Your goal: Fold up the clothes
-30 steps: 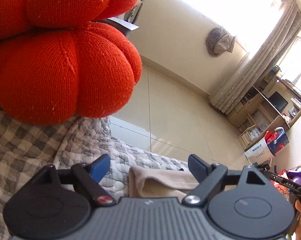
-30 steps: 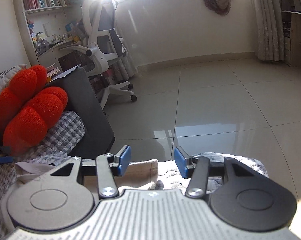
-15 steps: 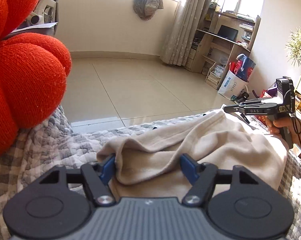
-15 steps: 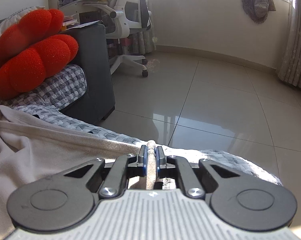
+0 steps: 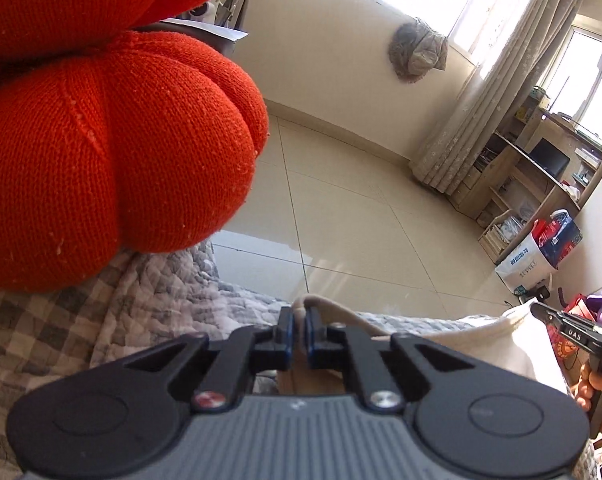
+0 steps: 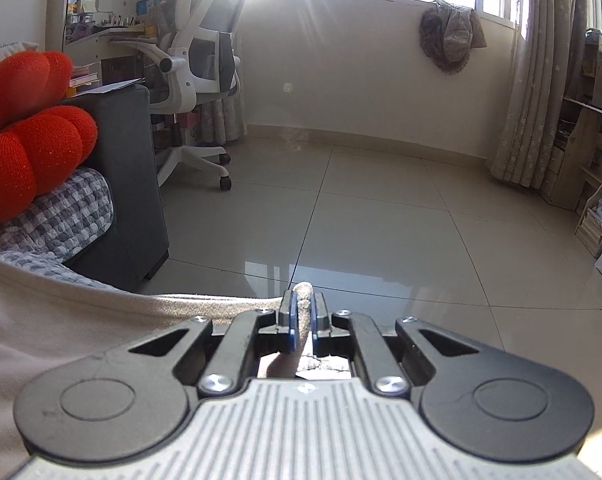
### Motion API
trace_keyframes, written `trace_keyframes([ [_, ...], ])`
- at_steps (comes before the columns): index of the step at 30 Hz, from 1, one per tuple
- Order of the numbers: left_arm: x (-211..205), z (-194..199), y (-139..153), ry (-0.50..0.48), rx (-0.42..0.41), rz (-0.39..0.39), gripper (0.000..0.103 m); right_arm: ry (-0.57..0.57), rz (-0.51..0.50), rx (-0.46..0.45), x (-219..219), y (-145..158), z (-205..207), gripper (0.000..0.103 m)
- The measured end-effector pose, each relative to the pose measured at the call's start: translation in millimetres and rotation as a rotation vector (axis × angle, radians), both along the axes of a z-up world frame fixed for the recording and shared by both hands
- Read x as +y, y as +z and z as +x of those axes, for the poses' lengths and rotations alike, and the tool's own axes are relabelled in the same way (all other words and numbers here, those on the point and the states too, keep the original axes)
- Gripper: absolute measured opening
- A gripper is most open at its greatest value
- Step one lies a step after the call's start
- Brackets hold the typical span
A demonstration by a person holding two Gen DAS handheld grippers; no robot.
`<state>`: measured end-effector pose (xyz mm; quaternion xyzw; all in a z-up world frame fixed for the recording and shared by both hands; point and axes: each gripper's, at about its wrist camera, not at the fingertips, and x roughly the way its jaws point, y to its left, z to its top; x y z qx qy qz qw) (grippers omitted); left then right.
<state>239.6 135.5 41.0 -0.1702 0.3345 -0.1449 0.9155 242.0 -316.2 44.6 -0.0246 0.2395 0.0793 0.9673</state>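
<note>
Left wrist view showed the beige garment [image 5: 441,332] lying on the checked quilt [image 5: 61,336], its hem running rightward from the left tool [image 5: 297,334] to the right tool [image 5: 569,330], which the person's hand [image 5: 593,390] held at the far right edge. That stretched edge was the garment's long axis, and any coming fold would seem to turn on it: cloth hung between the two tools, each at one end, neither nearer the middle. The left tool was clamped on a small bunch of the hem, pads pressed together with fabric poking out above them. In the right wrist view the right tool [image 6: 303,320] was likewise clamped on a rolled nub of the same garment [image 6: 81,320], whose body spread away to that tool's left. The orange cushion [image 5: 101,140] sat just up and left of the left tool, touching the quilt.

Half a second before, the left tool's pads stood wide apart around a loose fold; now they had closed on it. The right tool had kept its clamp throughout that time.
</note>
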Motion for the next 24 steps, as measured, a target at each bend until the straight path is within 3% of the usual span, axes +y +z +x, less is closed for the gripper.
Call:
trace_keyframes([
  [2,8,-3,4,0.044,-0.013,-0.044,0.006,0.022,0.049,-0.129,-4,12,-19,0.007],
  [6,10,6,-2,0.135,0.045,-0.062,0.006,-0.023,0.028,-0.019,-2,8,-3,0.007],
  [9,6,14,-11,0.178,0.108,-0.066,0.021,-0.042,-0.042,0.136,9,-19,22,0.007],
  [13,5,7,-2,0.193,0.102,-0.047,0.05,-0.071,-0.084,0.094,14,-16,13,0.007],
  [16,3,-12,15,0.174,0.072,0.005,0.056,-0.13,-0.095,0.057,6,-1,7,0.025],
  [18,3,-29,27,0.168,0.044,0.021,0.058,-0.149,-0.08,0.043,-2,12,-3,0.042],
  [20,-3,-47,37,0.143,0.03,0.039,0.064,-0.074,-0.056,0.063,1,23,-20,0.043],
  [24,-37,-90,46,0.037,0.012,0.074,0.065,0.121,-0.076,0.069,40,29,-71,0.048],
])
